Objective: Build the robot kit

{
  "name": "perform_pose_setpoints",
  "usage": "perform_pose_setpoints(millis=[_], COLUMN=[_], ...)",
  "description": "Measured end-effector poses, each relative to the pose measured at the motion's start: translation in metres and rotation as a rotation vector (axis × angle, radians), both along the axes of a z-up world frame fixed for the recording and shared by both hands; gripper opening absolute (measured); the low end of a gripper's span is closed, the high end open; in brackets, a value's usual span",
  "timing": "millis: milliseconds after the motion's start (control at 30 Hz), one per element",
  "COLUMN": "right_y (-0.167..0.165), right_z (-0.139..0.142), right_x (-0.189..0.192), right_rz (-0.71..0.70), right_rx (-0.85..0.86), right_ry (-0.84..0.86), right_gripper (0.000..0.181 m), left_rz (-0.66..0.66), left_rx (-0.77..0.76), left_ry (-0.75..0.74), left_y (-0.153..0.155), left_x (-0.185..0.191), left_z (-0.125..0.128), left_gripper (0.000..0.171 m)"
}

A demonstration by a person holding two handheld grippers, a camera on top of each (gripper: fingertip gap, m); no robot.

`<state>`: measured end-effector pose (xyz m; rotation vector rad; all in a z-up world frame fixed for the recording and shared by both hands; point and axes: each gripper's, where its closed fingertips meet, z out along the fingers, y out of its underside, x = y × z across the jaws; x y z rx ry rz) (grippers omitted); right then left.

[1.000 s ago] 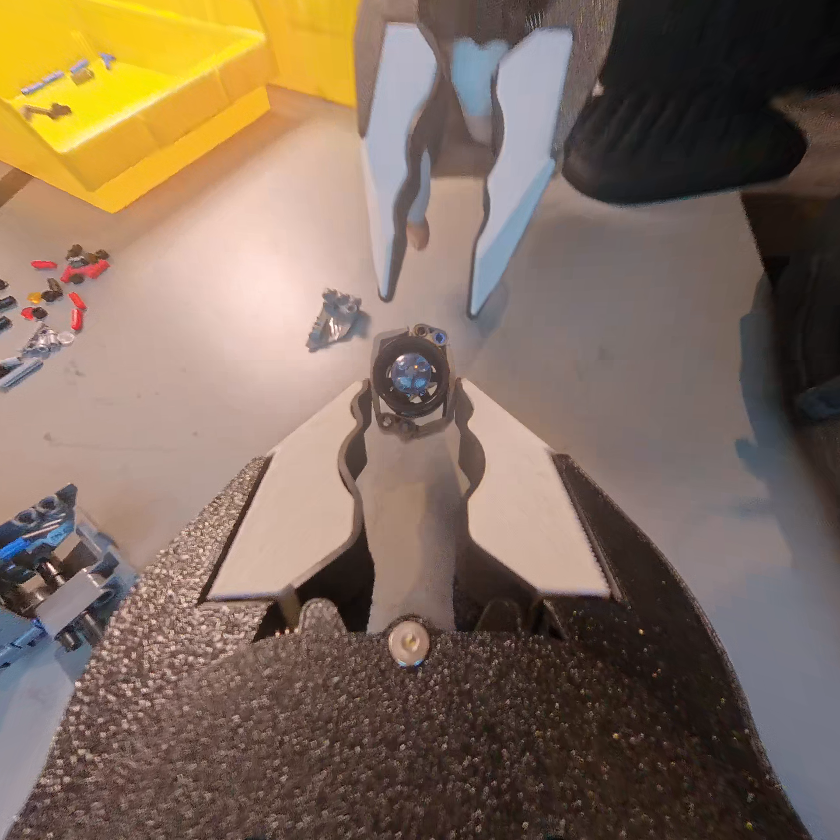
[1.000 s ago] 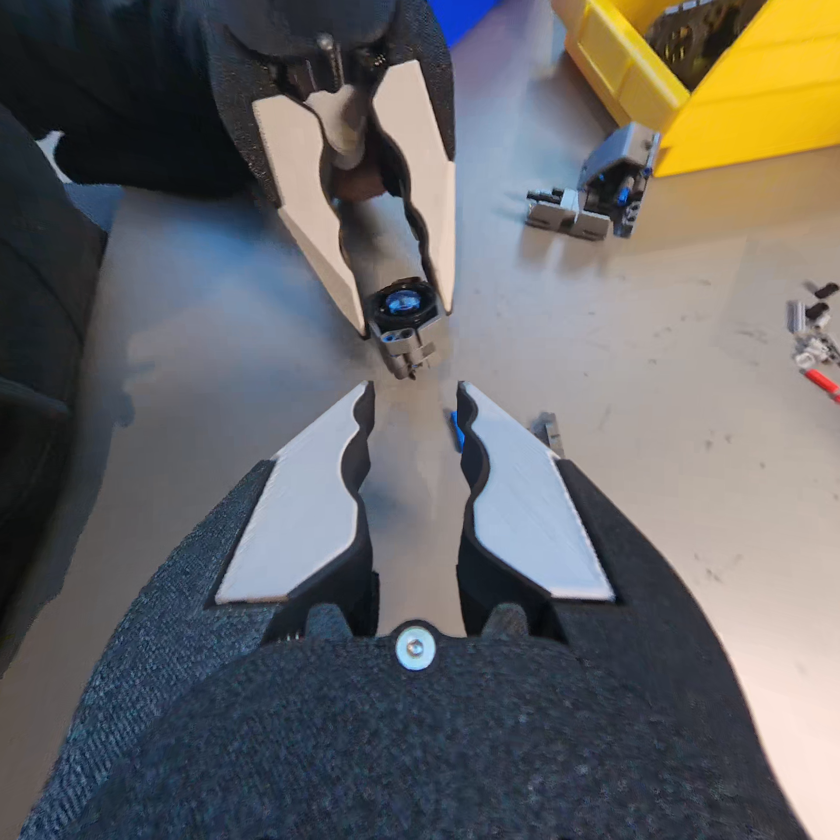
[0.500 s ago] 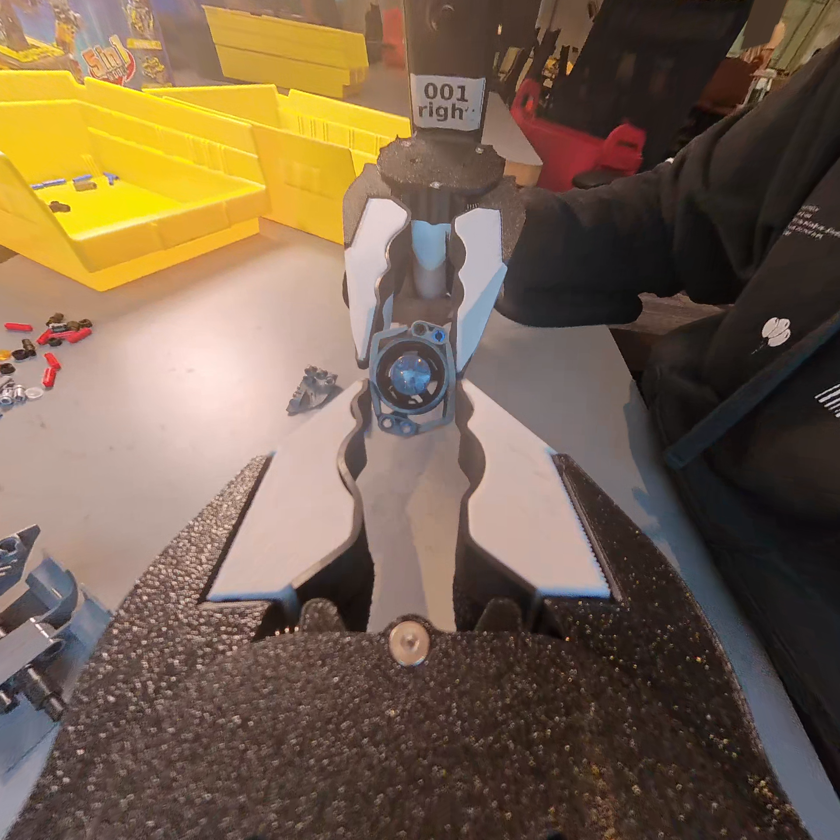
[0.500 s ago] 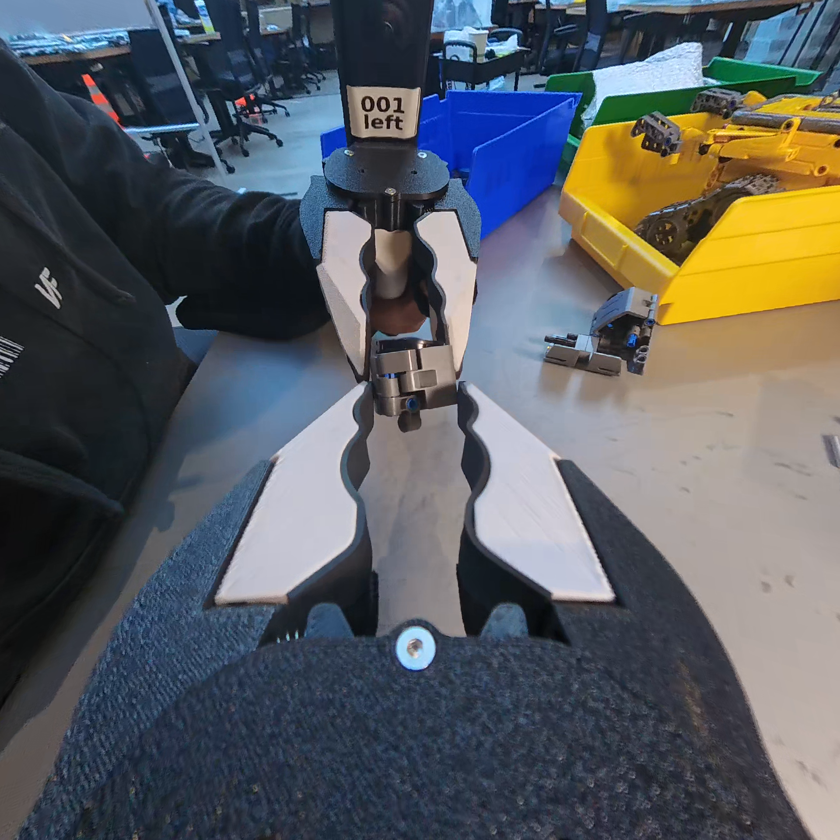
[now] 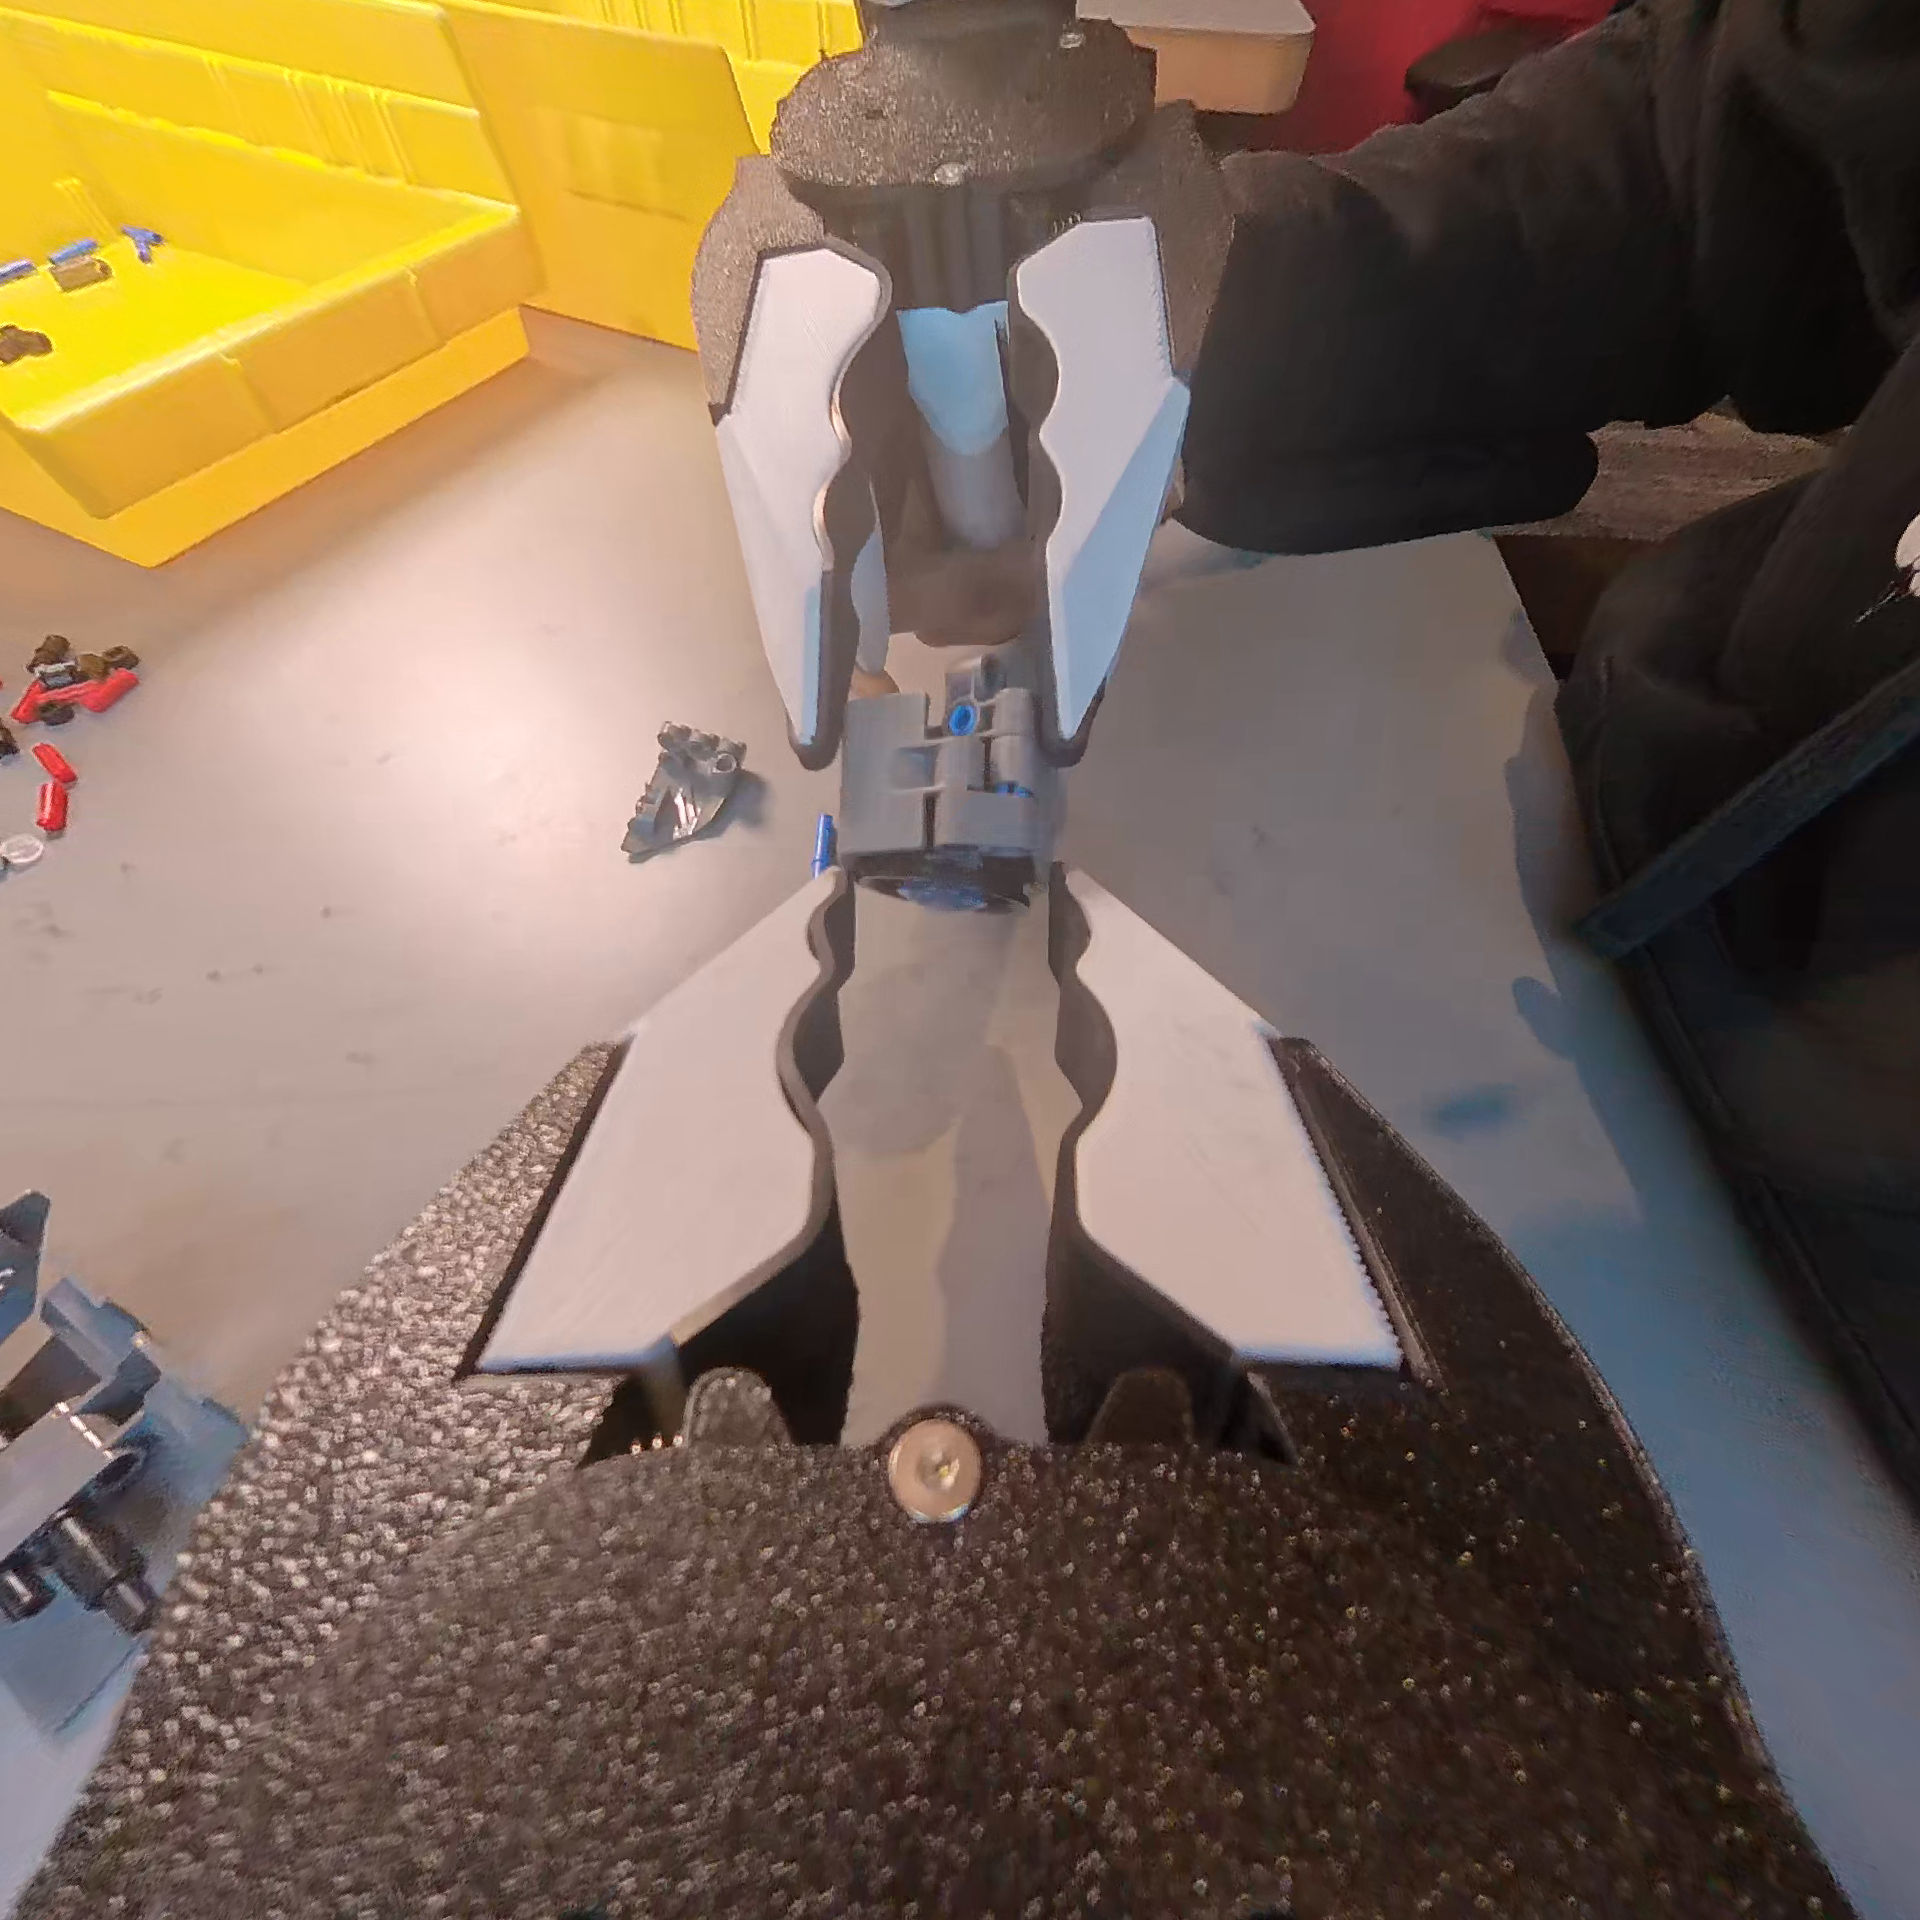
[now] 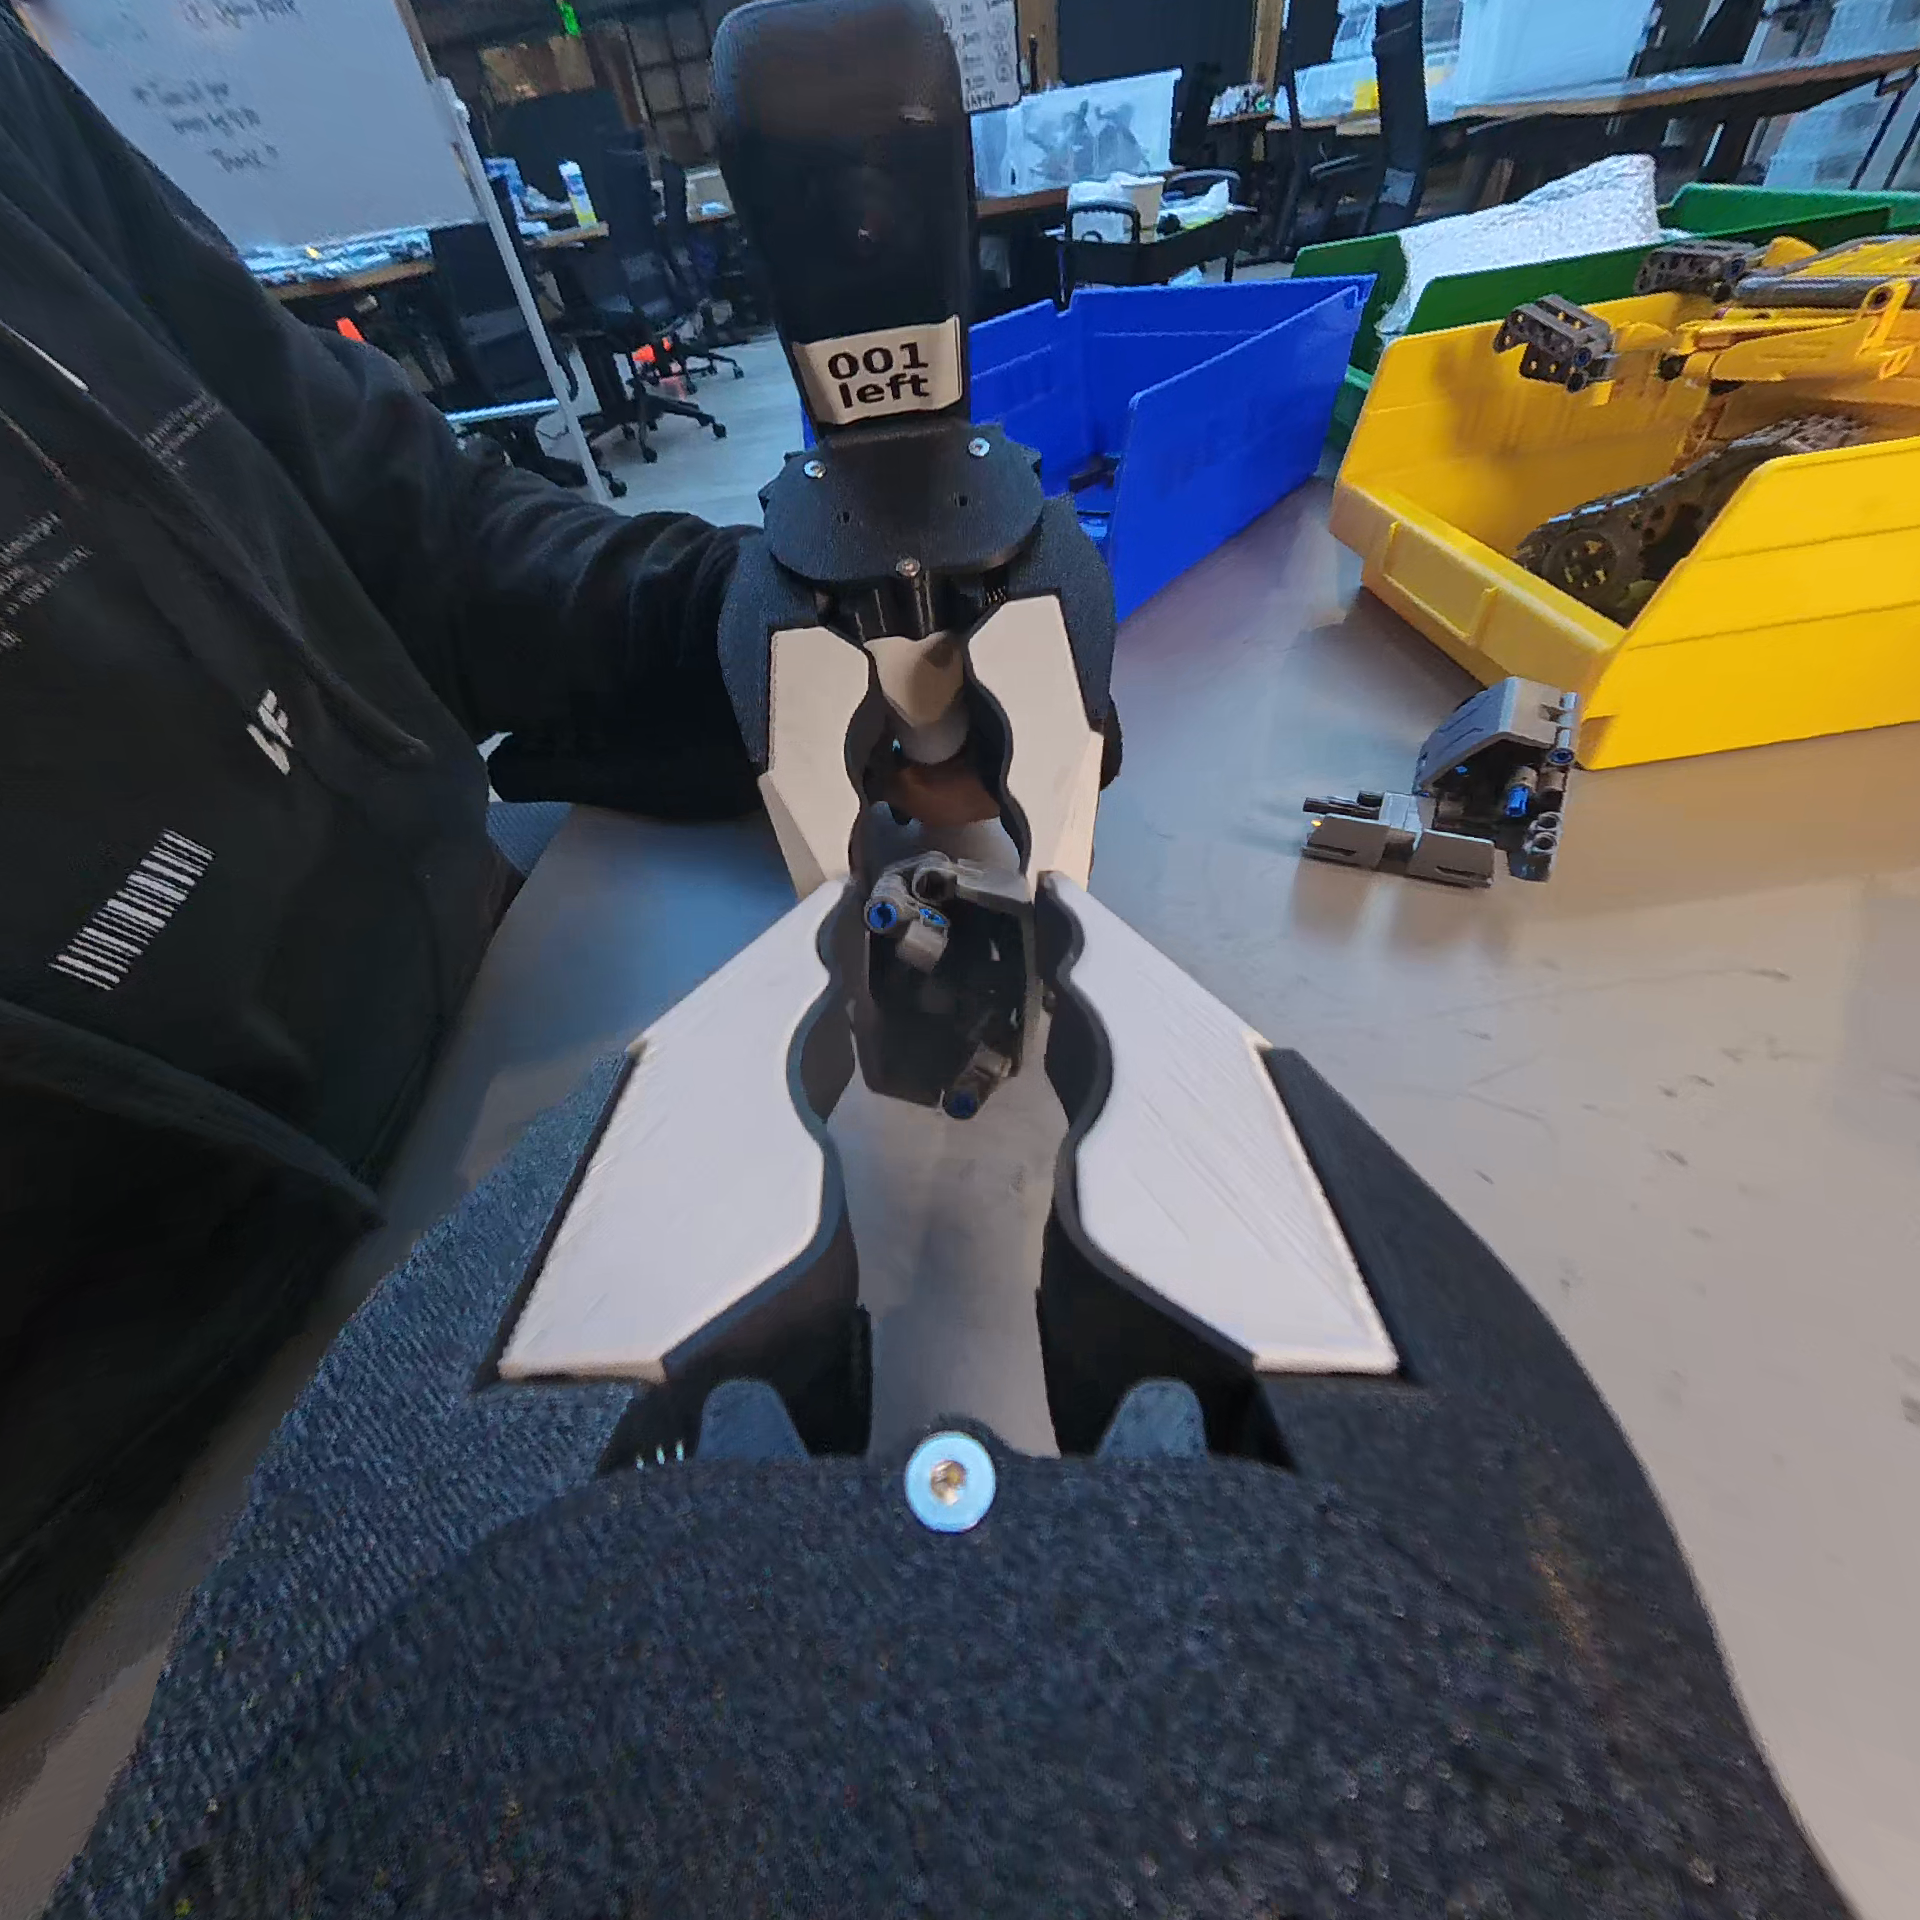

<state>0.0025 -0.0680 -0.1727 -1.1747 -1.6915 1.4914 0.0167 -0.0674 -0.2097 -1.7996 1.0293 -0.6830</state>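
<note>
Holding a gripper in each hand, we kept the two tools nose to nose above the grey table (image 5: 312,935). Our left gripper (image 5: 940,883) had its two pale fingers pressed against the sides of a small grey brick assembly (image 5: 940,790) with blue pins, gripping it at its near end just above a dark round part. Our right gripper (image 6: 940,894) faced it from the far side, and its fingertips sat against the other end of the same assembly, so the piece hung between both tools, clear of the table. From the right wrist view the assembly lay between our right fingers, dark underneath with a blue pin at its low end.

A small dark grey part (image 5: 686,790) lay on the table just left of the held piece. Farther left we saw scattered red and black pieces (image 5: 62,696), and beyond them a yellow bin (image 5: 260,343). A grey and blue sub-assembly (image 6: 1455,800) rested on the table beside another yellow bin (image 6: 1714,623) holding a yellow tracked model, with a blue bin (image 6: 1195,416) behind. Black sleeves (image 6: 468,623) covered our arms.
</note>
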Motion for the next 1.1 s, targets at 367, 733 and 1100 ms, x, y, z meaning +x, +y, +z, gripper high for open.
perform_pose_setpoints(millis=[367,733,1100], right_y=[0.014,0.028,0.021], right_z=[0.043,-0.012,-0.069], right_x=[-0.006,-0.009,-0.004], right_rz=[-0.092,-0.182,-0.175], right_rx=[-0.089,0.176,0.313], right_ry=[0.18,-0.125,-0.404], right_gripper=[0.047,0.035,0.039], left_rz=[0.048,0.123,0.079], left_rx=[0.075,0.106,0.029], left_ry=[-0.317,0.031,0.284], left_y=[0.011,0.023,0.016], left_x=[-0.01,-0.024,-0.026], left_z=[0.052,0.007,-0.038], left_gripper=[0.035,0.044,0.033])
